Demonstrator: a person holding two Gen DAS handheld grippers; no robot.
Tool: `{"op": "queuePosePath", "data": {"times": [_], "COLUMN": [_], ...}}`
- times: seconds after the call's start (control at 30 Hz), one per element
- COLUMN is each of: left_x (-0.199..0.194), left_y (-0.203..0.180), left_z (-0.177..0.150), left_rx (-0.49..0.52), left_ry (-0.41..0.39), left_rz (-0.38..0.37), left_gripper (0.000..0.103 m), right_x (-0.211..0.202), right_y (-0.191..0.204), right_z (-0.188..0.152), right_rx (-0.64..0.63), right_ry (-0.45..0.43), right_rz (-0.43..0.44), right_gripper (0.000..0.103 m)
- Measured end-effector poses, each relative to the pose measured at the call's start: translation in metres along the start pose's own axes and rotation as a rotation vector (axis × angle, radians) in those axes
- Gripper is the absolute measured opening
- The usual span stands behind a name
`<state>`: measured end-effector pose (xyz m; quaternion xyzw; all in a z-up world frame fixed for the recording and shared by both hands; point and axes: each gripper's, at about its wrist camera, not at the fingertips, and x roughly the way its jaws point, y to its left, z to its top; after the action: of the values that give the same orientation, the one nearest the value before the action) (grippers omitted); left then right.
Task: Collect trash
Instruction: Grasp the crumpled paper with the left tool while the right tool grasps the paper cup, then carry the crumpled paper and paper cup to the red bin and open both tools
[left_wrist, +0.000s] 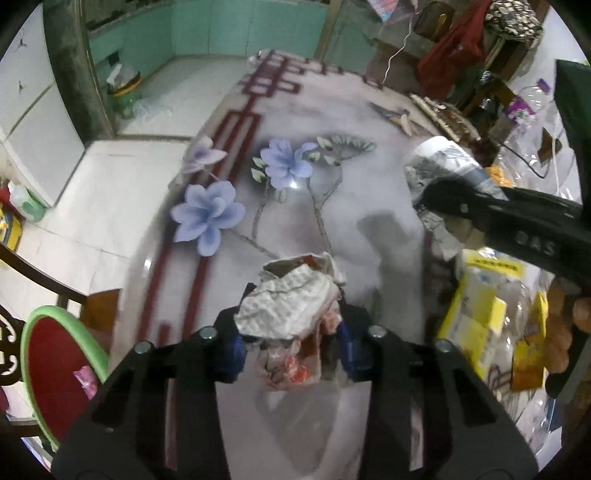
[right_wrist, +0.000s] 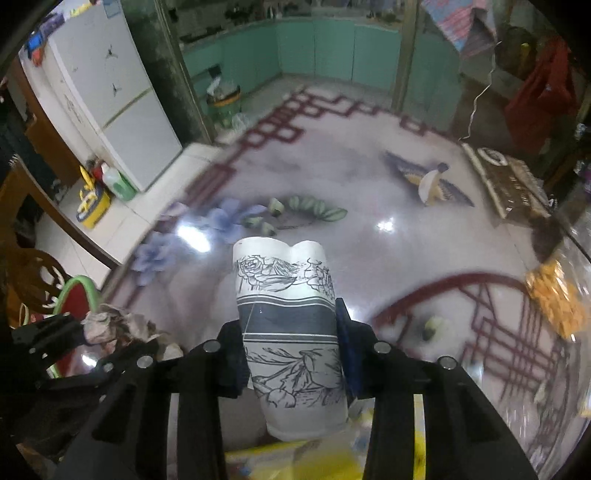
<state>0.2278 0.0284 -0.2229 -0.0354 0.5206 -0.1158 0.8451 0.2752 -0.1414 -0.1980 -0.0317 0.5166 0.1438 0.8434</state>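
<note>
Crumpled paper (left_wrist: 291, 299) is clenched in the left claw (left_wrist: 291, 332), its underside hidden; the right claw (right_wrist: 291, 354) grips a cup (right_wrist: 288, 317).

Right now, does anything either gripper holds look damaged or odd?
Yes. The paper cup in the right gripper is squashed: its rim is pinched into a dented, two-lobed shape. The left gripper is shut on a crumpled paper wad. Both look like trash, nothing spilled.

Glossy floral table (left_wrist: 332, 206) w/ yellow pkgs (left_wrist: 480, 314) (right edge).
</note>
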Motion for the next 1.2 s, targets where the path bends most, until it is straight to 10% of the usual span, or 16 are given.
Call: {"op": "queuePosePath", "data": {"times": [0.5, 1.2], "left_x": [-0.134, -0.219], "left_y": [-0.006, 0.046], "left_z": [-0.061, -0.109], "left_rx": [0.039, -0.072], "left_ry": [-0.16, -0.301], "left_rz": [0.032, 0.12], "left_gripper": [0.038, 0.038], "right_x": [-0.128, -0.18], "right_y": [0.074, 0.145], "right_z": [-0.096, -0.111], "right_rx": [0.123, 0.081], "right_ry": [-0.132, -0.226], "right_rz": [0.045, 0.1], "right_gripper": [0.038, 0.038]}}
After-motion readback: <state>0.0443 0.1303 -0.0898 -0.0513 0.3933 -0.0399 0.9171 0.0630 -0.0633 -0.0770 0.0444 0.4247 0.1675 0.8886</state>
